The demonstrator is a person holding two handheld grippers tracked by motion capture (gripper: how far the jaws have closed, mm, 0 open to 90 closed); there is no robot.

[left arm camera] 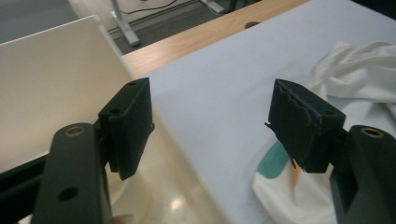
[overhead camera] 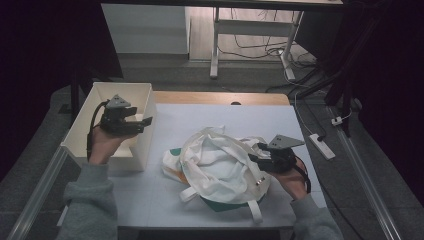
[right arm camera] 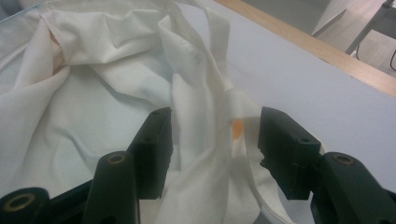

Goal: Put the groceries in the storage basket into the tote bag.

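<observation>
A crumpled white cloth bag (overhead camera: 215, 167) with green and orange print lies mid-table, its straps (overhead camera: 255, 210) trailing toward the front edge. My right gripper (overhead camera: 255, 152) is at the bag's right side. In the right gripper view its jaws (right arm camera: 215, 140) stand apart over a fold of the bag (right arm camera: 201, 116), with no visible pinch. My left gripper (overhead camera: 146, 121) hovers above the right wall of a white box (overhead camera: 80, 132). In the left gripper view it (left arm camera: 210, 126) is open with nothing between the fingers, and the bag (left arm camera: 355, 70) lies to its right.
A pale mat (overhead camera: 200, 115) covers the table, with a wooden strip (overhead camera: 220, 97) showing along the far edge. The box (left arm camera: 56, 79) stands at the table's left side. A power strip (overhead camera: 322, 146) and cables lie on the floor to the right.
</observation>
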